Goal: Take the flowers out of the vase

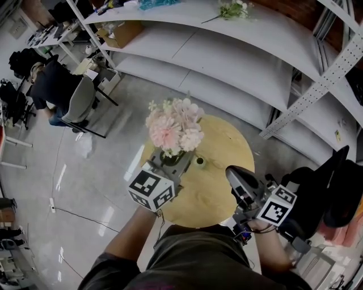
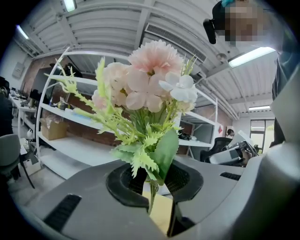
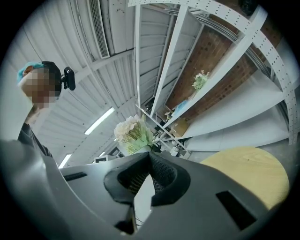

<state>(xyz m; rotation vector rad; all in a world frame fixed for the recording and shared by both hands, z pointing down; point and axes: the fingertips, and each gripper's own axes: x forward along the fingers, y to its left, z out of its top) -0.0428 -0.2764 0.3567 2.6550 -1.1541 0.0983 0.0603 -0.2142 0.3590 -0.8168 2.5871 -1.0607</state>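
L gripper (image 2: 157,187) clamps 1 pink bouquet (image 1: 173,127) by its stems, above round table (image 1: 227,141). 1 green vase (image 1: 199,161) stands on table. R gripper (image 3: 149,157) closed, empty. Beyond table: shelves (image 1: 227,51) w/ 1 other bunch (image 1: 232,8).

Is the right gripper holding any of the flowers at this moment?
No. The right gripper has its jaws together with nothing between them; the flower bouquet is clamped in the left gripper.

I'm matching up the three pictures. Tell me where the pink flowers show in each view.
Head view: flowers at the centre, a little above the middle.
Left gripper view: large and central, stems running down between the jaws.
Right gripper view: small, left of centre, just above the jaw tips.
Shared landmark: the white shelves behind the flowers.
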